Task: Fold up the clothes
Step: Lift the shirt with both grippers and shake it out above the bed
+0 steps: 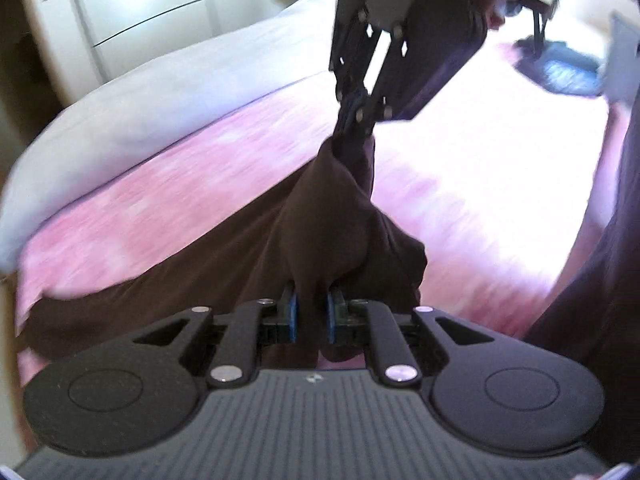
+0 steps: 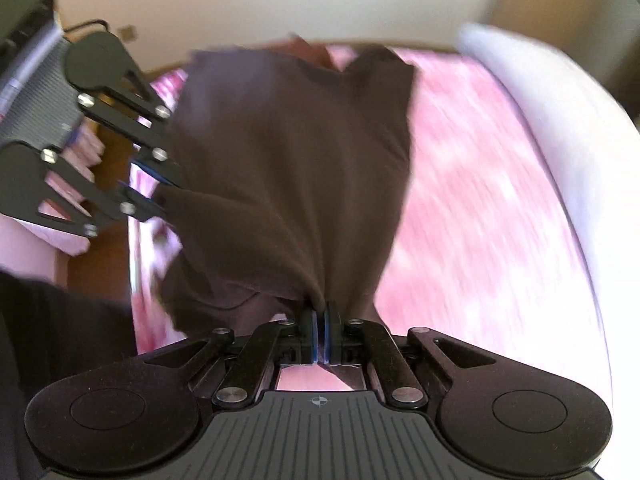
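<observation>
While each claw pinches its edge, the brown garment (image 2: 288, 168) hangs between left claw (image 1: 311, 316) and right claw (image 2: 320, 332).

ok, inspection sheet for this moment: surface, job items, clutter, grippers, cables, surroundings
Surface: pink bedspread, white duvet along its edge.
Job's things: brown garment, lifted and stretched between both tools.
Clutter: dark blue item at the bed's far end, blurred.
Grippers: left hand-held gripper shut on garment; right hand-held gripper shut on garment.
Cables: dark cable behind the left tool.
Surroundings: white drawers, cream wall.
</observation>
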Demonstrator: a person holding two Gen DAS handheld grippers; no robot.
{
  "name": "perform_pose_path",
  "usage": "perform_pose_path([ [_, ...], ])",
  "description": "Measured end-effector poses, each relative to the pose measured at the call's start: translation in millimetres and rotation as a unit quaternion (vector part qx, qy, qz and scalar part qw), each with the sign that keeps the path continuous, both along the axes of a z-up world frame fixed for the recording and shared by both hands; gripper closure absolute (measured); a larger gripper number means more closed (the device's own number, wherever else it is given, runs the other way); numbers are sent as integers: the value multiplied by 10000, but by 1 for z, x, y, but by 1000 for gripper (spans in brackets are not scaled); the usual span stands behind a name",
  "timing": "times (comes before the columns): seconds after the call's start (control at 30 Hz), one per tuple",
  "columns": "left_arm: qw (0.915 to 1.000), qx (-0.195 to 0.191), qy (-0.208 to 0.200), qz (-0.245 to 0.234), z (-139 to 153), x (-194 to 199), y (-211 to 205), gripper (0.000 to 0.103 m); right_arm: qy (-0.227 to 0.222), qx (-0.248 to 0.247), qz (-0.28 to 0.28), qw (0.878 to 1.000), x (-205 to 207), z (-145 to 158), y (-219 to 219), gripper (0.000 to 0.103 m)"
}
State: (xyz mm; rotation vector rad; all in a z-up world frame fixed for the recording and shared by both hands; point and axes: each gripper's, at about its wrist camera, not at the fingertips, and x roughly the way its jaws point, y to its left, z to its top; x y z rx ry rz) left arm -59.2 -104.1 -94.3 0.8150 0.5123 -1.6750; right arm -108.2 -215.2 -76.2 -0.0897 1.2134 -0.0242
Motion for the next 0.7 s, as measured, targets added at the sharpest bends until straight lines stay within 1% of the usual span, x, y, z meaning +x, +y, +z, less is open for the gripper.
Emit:
perform_pose_path([
  [0.07,9997,-69,166,-192,4,-33,-24,92,112,-83,-388,9992,-45,2,-13,102],
  [0.17,9991,-26,310,-299,2,-64,-57,90,161,-280,-936,9951,-106,3,-29,102],
  [0.23,9995,89,231,-197,-1,-72,-67,85,193,-410,-1225,9914,-139,0,-39,102],
  [0.33,9996,260,112,-44,-6,-85,-82,79,311,-509,-1600,9853,-180,-15,-47,102],
  [0.37,9993,363,37,52,-10,-86,-82,76,353,-477,-1723,9833,-190,-20,-48,102],
  [0.43,9971,670,-146,326,-20,-76,-74,65,449,-401,-1891,9801,-204,-32,-48,101],
  [0.53,9913,1148,-454,448,-32,-66,-52,57,511,-236,-1999,9782,-212,-46,-47,101],
  [0.63,9883,1335,-708,214,-40,-63,-42,51,324,-52,-2345,9716,-214,-48,-46,101],
  [0.67,9881,1340,-746,82,-40,-67,-43,49,169,78,-2577,9660,-214,-44,-51,102],
  [0.7,9887,1282,-774,-88,-39,-72,-45,42,-35,245,-2867,9577,-215,-39,-59,103],
])
